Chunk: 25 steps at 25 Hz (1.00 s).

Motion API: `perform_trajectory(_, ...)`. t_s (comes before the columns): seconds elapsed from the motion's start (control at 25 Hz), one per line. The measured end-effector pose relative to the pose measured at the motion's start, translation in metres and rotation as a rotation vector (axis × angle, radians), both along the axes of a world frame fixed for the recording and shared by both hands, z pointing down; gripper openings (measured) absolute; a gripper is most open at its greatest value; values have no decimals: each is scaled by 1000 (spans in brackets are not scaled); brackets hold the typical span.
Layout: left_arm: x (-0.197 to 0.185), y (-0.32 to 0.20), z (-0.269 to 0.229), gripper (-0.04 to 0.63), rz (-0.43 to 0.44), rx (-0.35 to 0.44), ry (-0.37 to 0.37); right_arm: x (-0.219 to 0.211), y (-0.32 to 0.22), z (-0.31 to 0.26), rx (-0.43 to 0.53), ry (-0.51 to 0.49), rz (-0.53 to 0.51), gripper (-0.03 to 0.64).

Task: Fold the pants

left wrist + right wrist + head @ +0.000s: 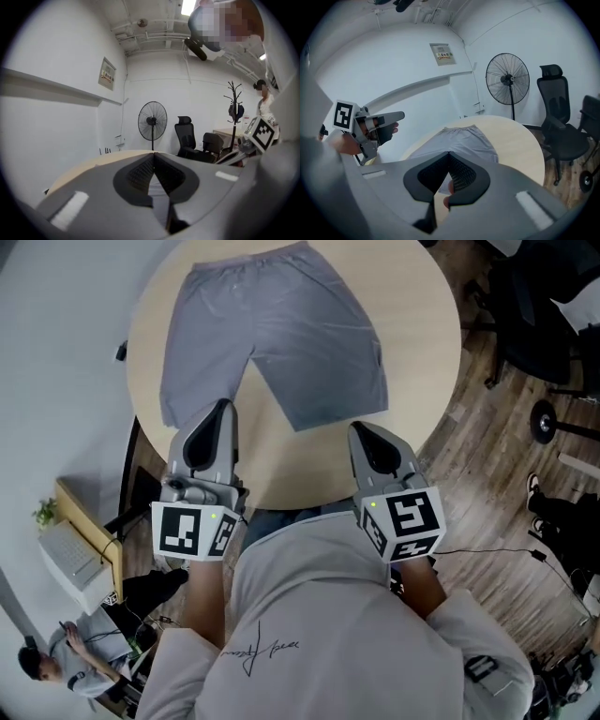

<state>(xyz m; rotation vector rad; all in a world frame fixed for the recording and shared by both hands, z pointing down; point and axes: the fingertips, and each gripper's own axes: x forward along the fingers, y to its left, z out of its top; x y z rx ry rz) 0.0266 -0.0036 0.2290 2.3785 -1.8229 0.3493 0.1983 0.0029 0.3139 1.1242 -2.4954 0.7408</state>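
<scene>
The grey pants [272, 324] lie spread flat on the round wooden table [427, 352], waistband at 12 o'clock, both legs pointing toward the person. At the pants' 7 o'clock, the left gripper [222, 407] hovers over the left leg's hem, jaws pressed together on nothing. At 5 o'clock, the right gripper [359, 430] sits beside the right leg's hem, jaws likewise closed and empty.

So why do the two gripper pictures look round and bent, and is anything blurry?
Left gripper view: a wide-angle lens bows the wall ledge and blackens the corners; the fan is sharp, the left gripper up close looks soft. Right gripper view: same round frame, table edge curved. Head view: even light, shorts crisp, hardly any shadow.
</scene>
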Motion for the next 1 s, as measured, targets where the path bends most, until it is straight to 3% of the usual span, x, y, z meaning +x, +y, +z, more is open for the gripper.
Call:
perform_trajectory(0.16,-15,-19,-5,55,122,36,-25,-11,1,-3,16,21,78,-6)
perform_trajectory(0.36,-23,-30,-16,55,284,94,-189,-45,11,-23,63,44,141,-5)
perform_trajectory(0.6,-67,-34,-15,55,413,101,-268,-75,34,-35,90,81,265,-6)
perform_trajectory(1.0,-116,-49,-14,55,604,134,-291,-110,72,-37,107,166,394,-5)
